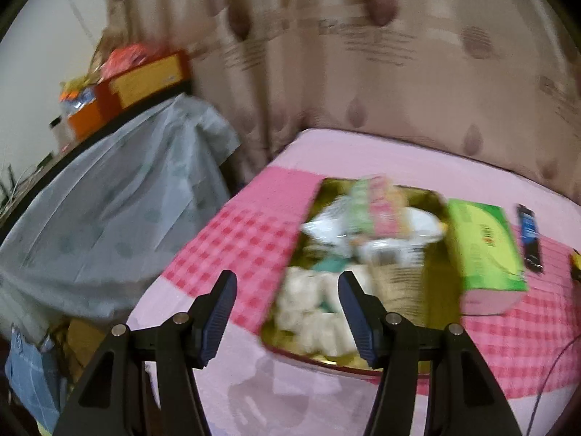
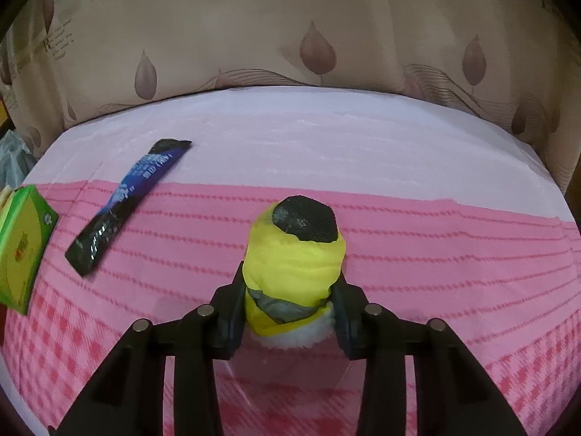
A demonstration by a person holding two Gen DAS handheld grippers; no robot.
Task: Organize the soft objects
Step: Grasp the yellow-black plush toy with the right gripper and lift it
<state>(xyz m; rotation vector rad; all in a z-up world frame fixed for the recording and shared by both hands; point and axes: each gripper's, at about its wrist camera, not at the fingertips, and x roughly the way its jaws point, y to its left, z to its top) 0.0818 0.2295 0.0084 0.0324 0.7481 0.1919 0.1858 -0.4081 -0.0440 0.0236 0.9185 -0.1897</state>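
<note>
Right gripper point(image 2: 288, 314) pinching a yellow soft toy point(image 2: 294, 265) above the bed point(image 2: 399, 145).
Its jaws press the toy's sides; the left gripper point(image 1: 288, 312), jaws spread and empty, hangs over the tray point(image 1: 428, 330) beside the green box point(image 1: 483, 250).

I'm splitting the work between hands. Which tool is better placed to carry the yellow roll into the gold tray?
Right. The right tool is already closed around the yellow roll, while the left tool stands open and empty over the gold tray, holding nothing.
</note>
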